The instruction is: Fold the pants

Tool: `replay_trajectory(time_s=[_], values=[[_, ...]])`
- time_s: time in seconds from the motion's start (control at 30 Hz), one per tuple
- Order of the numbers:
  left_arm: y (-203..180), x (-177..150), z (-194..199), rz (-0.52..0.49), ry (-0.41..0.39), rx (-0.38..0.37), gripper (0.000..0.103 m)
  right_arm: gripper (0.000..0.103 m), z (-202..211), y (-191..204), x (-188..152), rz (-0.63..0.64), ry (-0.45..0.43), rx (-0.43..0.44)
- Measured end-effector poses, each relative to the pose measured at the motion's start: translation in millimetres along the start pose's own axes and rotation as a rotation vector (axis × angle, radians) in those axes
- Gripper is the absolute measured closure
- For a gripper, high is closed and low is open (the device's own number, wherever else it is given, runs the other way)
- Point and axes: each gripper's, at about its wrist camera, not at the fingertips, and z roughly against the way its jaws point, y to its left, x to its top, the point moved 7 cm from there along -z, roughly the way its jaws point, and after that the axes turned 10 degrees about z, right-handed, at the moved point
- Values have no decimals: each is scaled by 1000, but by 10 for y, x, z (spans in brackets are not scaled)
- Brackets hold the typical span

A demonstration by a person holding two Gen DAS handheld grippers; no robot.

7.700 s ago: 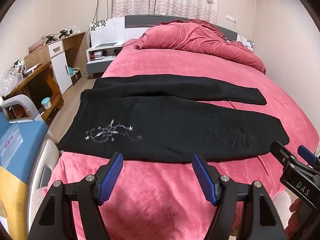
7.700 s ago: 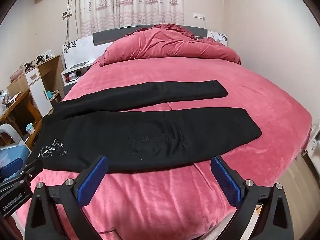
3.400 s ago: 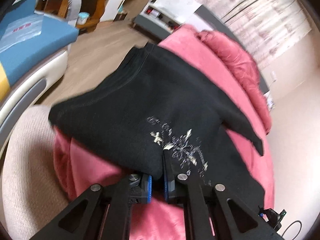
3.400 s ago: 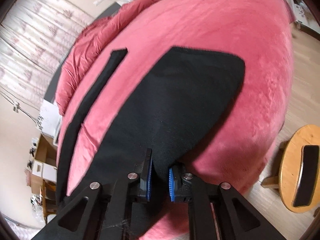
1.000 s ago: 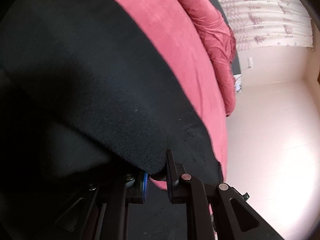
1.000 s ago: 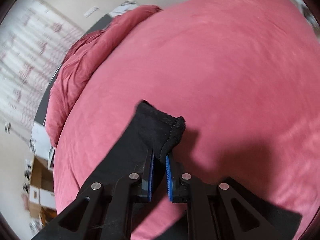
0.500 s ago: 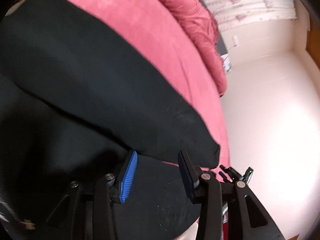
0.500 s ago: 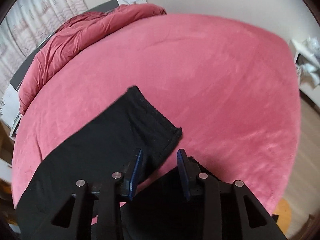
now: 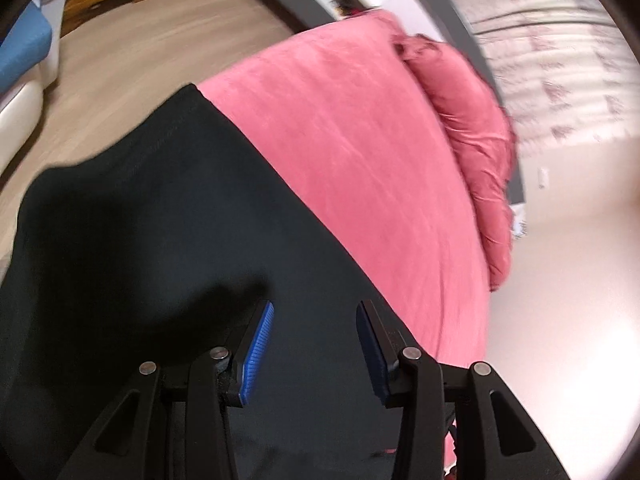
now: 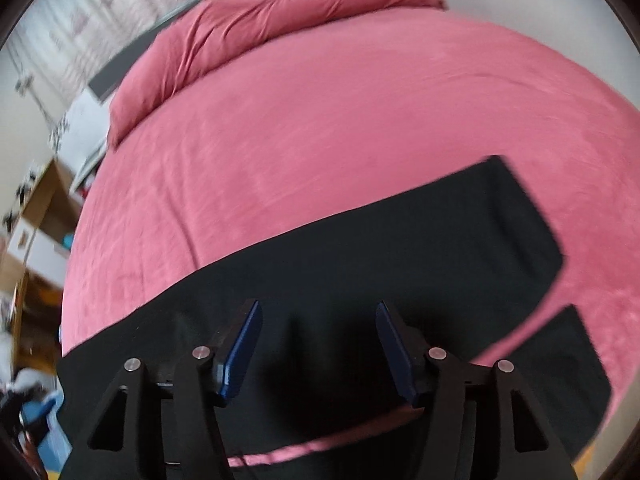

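Note:
The black pants (image 9: 180, 220) lie flat on the pink bed (image 9: 360, 140), one leg folded over the other. My left gripper (image 9: 314, 344) hovers over the dark fabric, open, with nothing between its blue pads (image 9: 256, 354). In the right wrist view the pants (image 10: 380, 260) stretch across the bed (image 10: 320, 120). The upper leg's hem is at the right, and the lower leg's end (image 10: 572, 360) peeks out below it. My right gripper (image 10: 318, 344) hangs above the cloth with its jaws opening and nothing between them.
A bunched pink duvet (image 9: 472, 128) (image 10: 260, 12) lies at the head of the bed. Wooden floor (image 9: 120, 48) and a blue seat (image 9: 20, 48) are left of the bed. A wooden desk (image 10: 44, 192) stands at the left wall.
Both grippers have let go of the pants leg, opened and pulled back and up. The leg now lies flat over the other one.

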Motion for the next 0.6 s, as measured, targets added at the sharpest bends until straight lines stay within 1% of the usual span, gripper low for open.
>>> replay_trajectory(time_s=[0.07,0.13,0.23,0.27,0.33,0.4,0.47,0.5,0.53,0.6], values=[[-27,120,-120,9,15,32,59,43,-137,143,56,-15,45,21],[73,232,-170,38,48,59,59,43,-251,287,96,-35,82,44],[36,395,-444,141,89,77,59,41,-453,452,209,-71,142,52],[69,463,-532,183,104,94,59,41,-518,497,245,-94,167,52],[83,533,-635,237,110,124,59,40,-651,607,295,-117,210,57],[96,561,-756,270,113,186,59,40,-763,687,336,-120,258,33],[119,580,-828,284,127,228,58,40,-840,711,354,-140,294,-13],[113,591,-858,281,132,253,55,40,-866,714,357,-158,304,-26],[97,598,-878,273,137,267,48,38,-892,711,356,-178,315,-36],[43,608,-918,256,153,284,38,34,-930,694,364,-223,322,-49]])
